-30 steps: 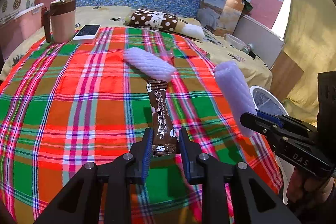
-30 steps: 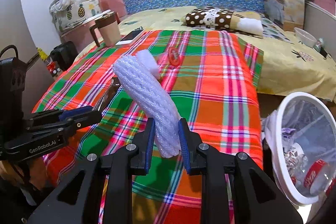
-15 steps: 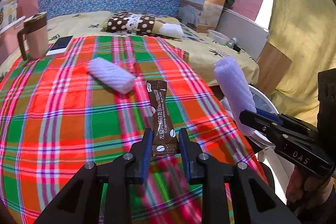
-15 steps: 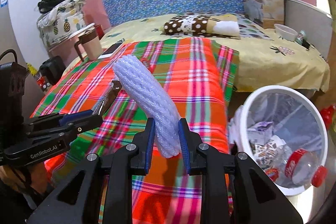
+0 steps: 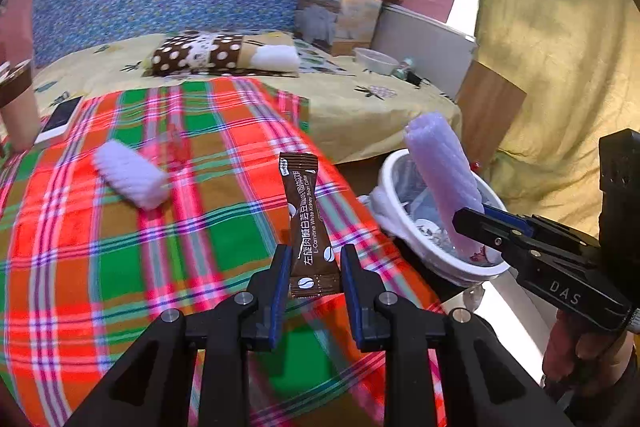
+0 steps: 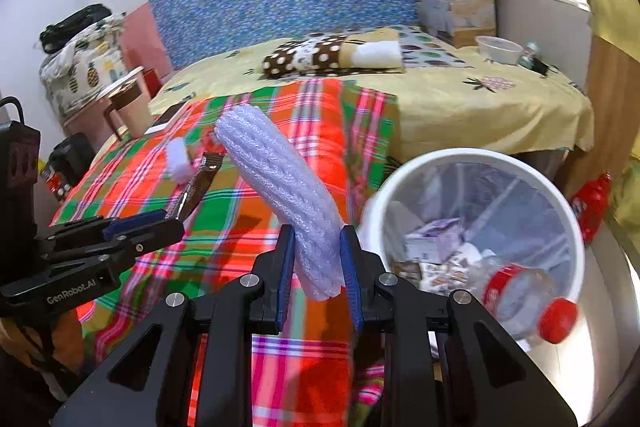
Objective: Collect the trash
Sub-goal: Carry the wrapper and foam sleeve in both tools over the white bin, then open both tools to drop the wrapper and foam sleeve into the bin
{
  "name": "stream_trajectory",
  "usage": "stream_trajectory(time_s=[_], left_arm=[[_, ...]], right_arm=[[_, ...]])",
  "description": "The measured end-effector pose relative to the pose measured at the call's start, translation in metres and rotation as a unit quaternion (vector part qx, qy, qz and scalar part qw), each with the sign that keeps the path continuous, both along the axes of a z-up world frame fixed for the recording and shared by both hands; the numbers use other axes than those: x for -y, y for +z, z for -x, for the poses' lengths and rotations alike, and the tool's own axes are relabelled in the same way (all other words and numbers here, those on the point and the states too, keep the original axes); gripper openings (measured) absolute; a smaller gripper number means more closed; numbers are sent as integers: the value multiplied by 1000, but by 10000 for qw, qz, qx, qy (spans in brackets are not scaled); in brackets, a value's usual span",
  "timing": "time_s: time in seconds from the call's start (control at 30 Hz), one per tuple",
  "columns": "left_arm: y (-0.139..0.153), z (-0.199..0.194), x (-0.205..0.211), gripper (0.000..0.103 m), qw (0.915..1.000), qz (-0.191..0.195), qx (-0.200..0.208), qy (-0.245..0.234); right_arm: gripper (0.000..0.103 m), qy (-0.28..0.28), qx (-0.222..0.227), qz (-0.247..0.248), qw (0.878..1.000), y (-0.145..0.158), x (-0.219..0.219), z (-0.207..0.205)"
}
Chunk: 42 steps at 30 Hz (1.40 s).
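Left wrist view: left gripper (image 5: pixel 314 277), jaws clamped on a glossy brown coffee sachet (image 5: pixel 308 223), above the plaid blanket's (image 5: pixel 120 267) right edge. Right gripper (image 6: pixel 318 265), jaws clamped on a ribbed white foam sleeve (image 6: pixel 280 195), just left of the round white trash bin (image 6: pixel 576 227). Only the right wrist view shows the bin's cartons and red-capped bottle (image 6: pixel 528 299). A second foam sleeve (image 5: pixel 130 173) lies far left.

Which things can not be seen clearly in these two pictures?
- Mug, left wrist view: cut off by the picture's edge.
- Small red item on the blanket, left wrist view: blurred.
- Coffee sachet, right wrist view: lower end hidden behind the left gripper.
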<state>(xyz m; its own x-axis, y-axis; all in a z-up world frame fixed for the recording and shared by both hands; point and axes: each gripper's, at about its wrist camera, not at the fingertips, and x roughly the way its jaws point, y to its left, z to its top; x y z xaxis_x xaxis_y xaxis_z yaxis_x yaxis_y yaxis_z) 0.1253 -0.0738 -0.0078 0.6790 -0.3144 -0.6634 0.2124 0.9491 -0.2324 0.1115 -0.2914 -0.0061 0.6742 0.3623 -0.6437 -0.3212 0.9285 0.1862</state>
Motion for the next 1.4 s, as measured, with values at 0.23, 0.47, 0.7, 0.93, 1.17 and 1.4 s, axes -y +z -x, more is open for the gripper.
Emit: stream_trajectory(time_s=[0.23, 0.47, 0.7, 0.93, 1.17, 1.4], left_arm=[[5, -14, 37, 26, 9992, 10, 84, -402], [1, -24, 69, 26, 9972, 48, 78, -744], [-5, -35, 98, 26, 9944, 12, 11, -1055], [-16, -49, 124, 26, 9912, 25, -138, -1314], [-28, -61, 147, 26, 9882, 82, -320, -1498], [-32, -64, 152, 31, 9869, 200, -343, -1563]], right_arm=[[25, -501, -16, 24, 9987, 0, 36, -1], [25, -894, -99, 54, 9959, -3, 61, -2], [25, -1193, -200, 145, 9925, -6, 78, -6], [25, -1367, -292, 297, 9897, -9, 88, -11], [29, -1543, -350, 382, 9867, -10, 100, -16], [35, -1637, -351, 365, 9852, -11, 106, -16]])
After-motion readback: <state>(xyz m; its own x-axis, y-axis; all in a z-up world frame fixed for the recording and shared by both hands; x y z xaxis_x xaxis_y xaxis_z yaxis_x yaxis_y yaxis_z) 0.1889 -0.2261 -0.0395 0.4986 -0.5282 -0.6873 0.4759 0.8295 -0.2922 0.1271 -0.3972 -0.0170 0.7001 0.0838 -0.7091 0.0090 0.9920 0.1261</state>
